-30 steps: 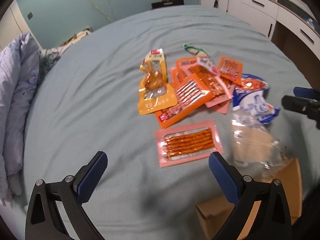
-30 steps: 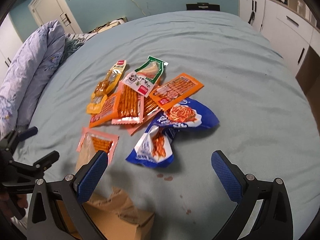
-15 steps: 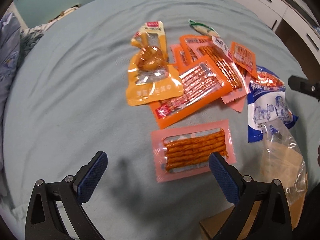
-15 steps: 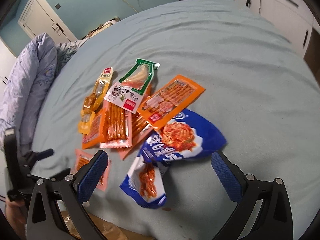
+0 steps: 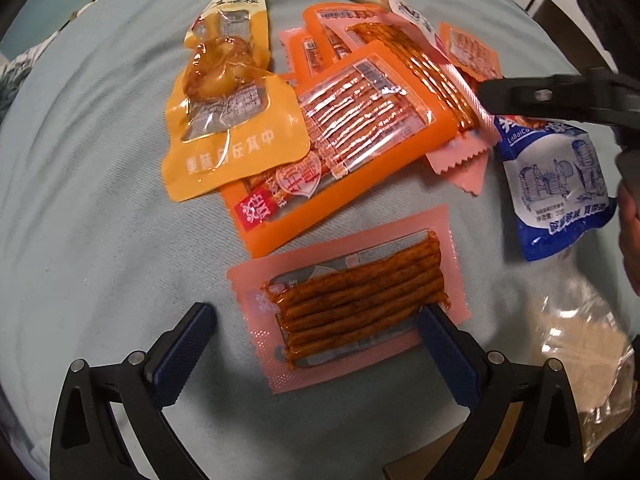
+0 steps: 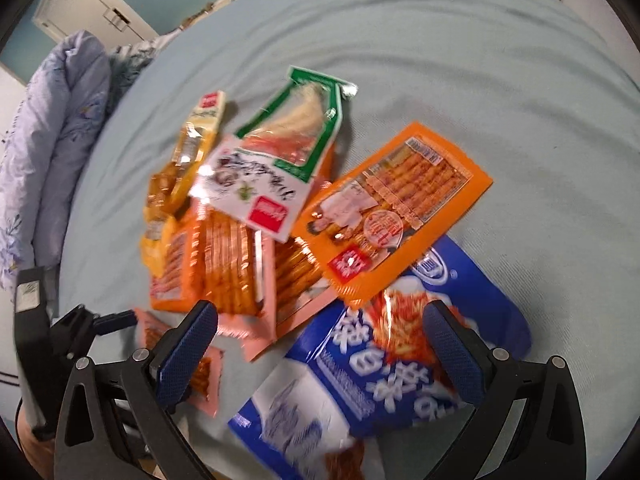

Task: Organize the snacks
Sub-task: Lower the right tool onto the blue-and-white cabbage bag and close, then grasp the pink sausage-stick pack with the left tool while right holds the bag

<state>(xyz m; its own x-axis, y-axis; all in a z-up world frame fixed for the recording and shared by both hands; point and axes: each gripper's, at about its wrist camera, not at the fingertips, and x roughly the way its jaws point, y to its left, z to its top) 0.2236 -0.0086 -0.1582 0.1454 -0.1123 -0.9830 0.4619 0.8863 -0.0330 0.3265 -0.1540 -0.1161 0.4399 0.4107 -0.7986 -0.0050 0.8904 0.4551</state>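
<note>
Left wrist view: the left gripper (image 5: 314, 322) is spread wide around a pink snack pack (image 5: 348, 300) lying flat on the bed (image 5: 100, 240), beside the snack pile (image 5: 340, 120). The right gripper (image 6: 320, 336) is wide open too, over a blue bag (image 6: 384, 364).

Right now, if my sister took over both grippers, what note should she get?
Left gripper: open, low over the pink spicy-stick packet, holding nothing.
Right gripper: open, over the blue snack bag, holding nothing.
The other snacks lie in one overlapping pile on the bed.
Done: nothing looks sorted yet.
Left: probably close on the pink packet first, then sort the pile.
</note>
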